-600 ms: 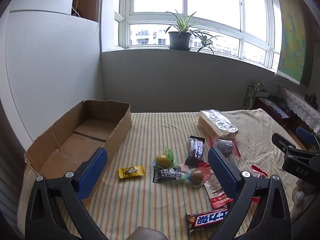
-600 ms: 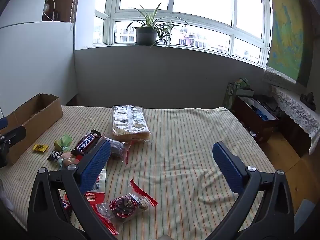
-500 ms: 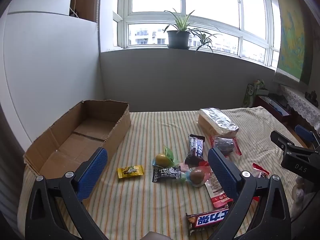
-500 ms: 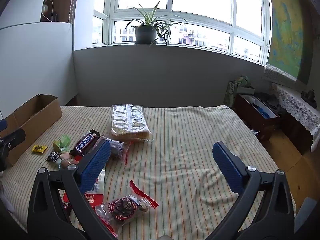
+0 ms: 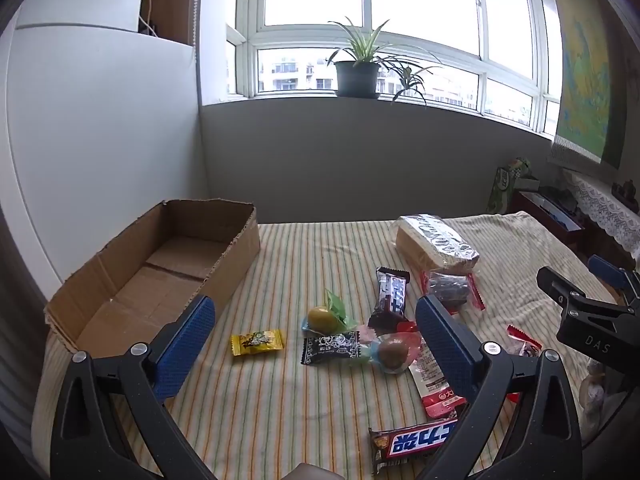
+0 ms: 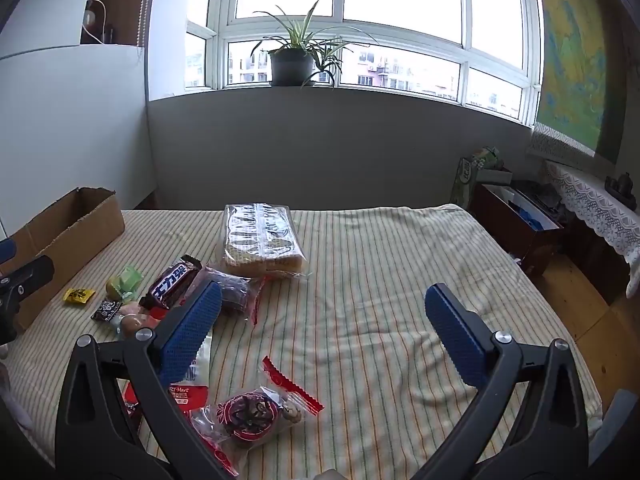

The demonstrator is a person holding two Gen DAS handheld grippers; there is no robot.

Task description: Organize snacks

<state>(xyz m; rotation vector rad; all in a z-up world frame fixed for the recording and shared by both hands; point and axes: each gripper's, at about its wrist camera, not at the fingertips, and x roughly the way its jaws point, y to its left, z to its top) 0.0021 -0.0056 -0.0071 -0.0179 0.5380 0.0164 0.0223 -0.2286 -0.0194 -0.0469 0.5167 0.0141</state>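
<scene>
An empty cardboard box [image 5: 160, 276] sits at the left on a striped cloth; its end also shows in the right wrist view [image 6: 76, 224]. Snacks lie scattered to its right: a yellow candy [image 5: 257, 342], a green-wrapped sweet [image 5: 325, 317], a black packet [image 5: 335, 347], two chocolate bars [image 5: 393, 294] [image 5: 416, 442], a dark pastry pack [image 5: 450, 286] and a bread loaf bag [image 5: 434, 242] [image 6: 260, 240]. A red-wrapped pastry [image 6: 250, 414] lies near the front. My left gripper [image 5: 316, 344] is open above the candies. My right gripper [image 6: 320, 330] is open over bare cloth.
The striped cloth [image 6: 380, 280] covers a bed-like surface that drops off at the right. A grey wall with a potted plant [image 6: 294, 60] on the sill stands behind. A dark wooden cabinet [image 6: 520, 224] stands at the far right.
Both grippers have shifted slightly back; the views barely differ. Nothing was picked up or moved.
</scene>
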